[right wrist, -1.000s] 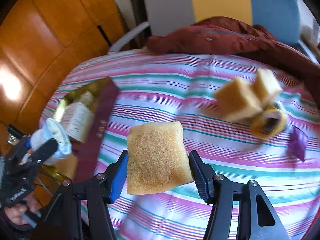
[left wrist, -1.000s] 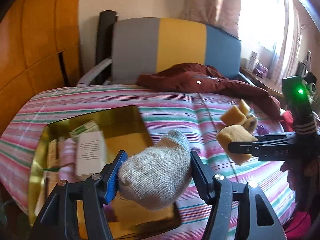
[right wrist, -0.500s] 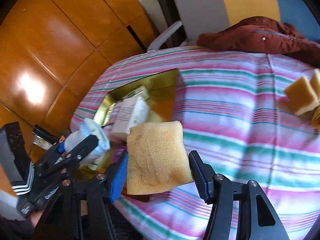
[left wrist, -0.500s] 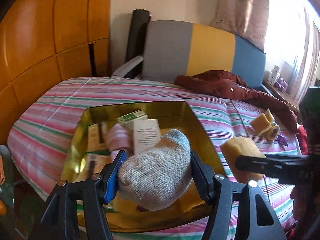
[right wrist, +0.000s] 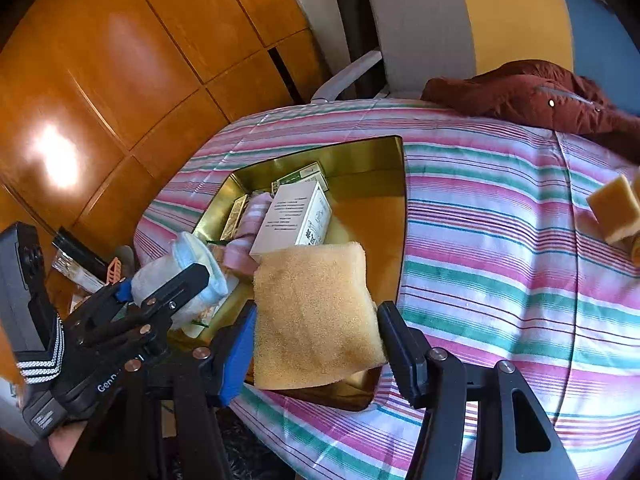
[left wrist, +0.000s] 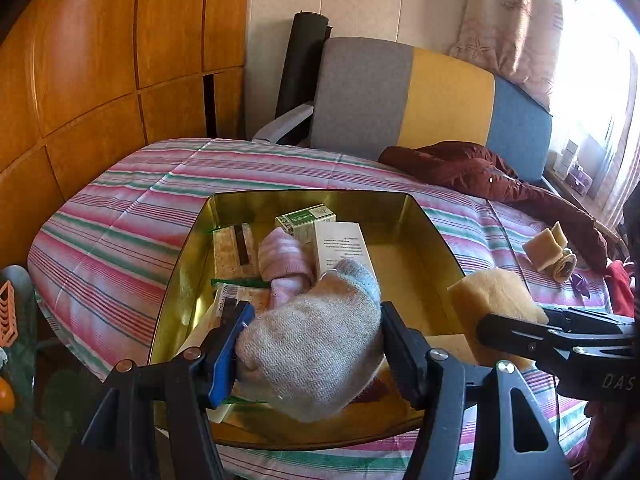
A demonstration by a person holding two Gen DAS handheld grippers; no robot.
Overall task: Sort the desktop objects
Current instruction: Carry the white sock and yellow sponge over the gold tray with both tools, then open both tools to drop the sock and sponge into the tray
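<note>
- A rolled grey knitted sock (left wrist: 316, 344) is held above an open gold metal tin (left wrist: 436, 236).
- A square yellow foam sponge (right wrist: 316, 316) is held over the tin's near edge.

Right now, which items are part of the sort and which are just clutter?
In play: grey sock in left gripper; yellow sponge in right gripper; gold tin; loose sponge pieces.

Lying about: maroon jacket; chair.
</note>
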